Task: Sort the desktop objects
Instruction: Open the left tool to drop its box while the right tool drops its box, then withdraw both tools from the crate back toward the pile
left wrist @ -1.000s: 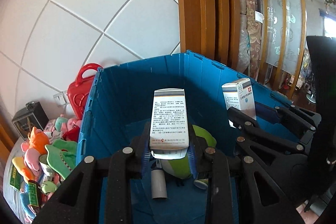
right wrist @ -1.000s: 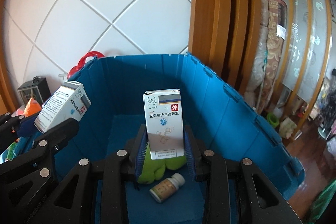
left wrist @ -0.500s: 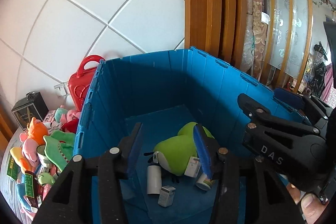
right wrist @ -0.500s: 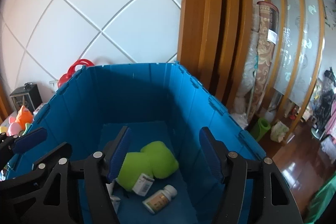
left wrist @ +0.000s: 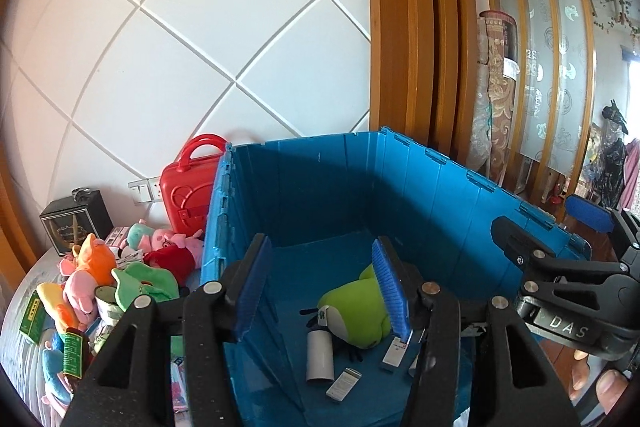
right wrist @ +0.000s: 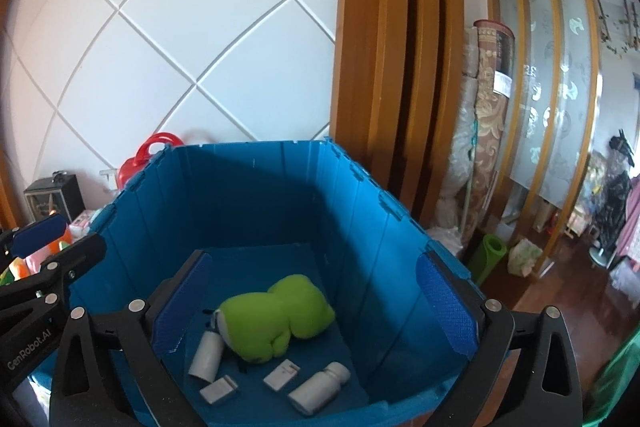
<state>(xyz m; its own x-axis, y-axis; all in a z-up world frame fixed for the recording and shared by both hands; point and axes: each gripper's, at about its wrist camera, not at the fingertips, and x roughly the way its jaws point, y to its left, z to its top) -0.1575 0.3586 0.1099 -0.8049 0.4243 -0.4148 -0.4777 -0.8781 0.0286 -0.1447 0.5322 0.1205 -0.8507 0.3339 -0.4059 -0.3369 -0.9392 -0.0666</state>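
A blue crate [left wrist: 304, 187] [right wrist: 248, 187] stands below both grippers. On its floor lie a green plush toy [right wrist: 272, 315] [left wrist: 356, 311], a white tube [right wrist: 207, 354], a white bottle [right wrist: 318, 389] and two small medicine boxes [right wrist: 219, 389] [right wrist: 282, 374]. My left gripper [left wrist: 322, 291] hovers over the crate's near left corner, its jaws opening with nothing between them. My right gripper [right wrist: 316, 307] hangs over the crate's near edge, its jaws opening wide and empty. One box [left wrist: 343, 383] lies near the tube [left wrist: 320, 355].
Left of the crate, a pile of plush toys [left wrist: 120, 275], a red toy case [left wrist: 188, 187] and a black box [left wrist: 76, 227] sit against the tiled wall. Right of the crate are a wooden frame [right wrist: 384, 47], rolled rugs [right wrist: 488, 115] and a green roll [right wrist: 488, 253].
Both grippers let go of the medicine boxes they held upright; the boxes now lie on the crate floor. Both sets of jaws spread wider, and both grippers drew back and up.
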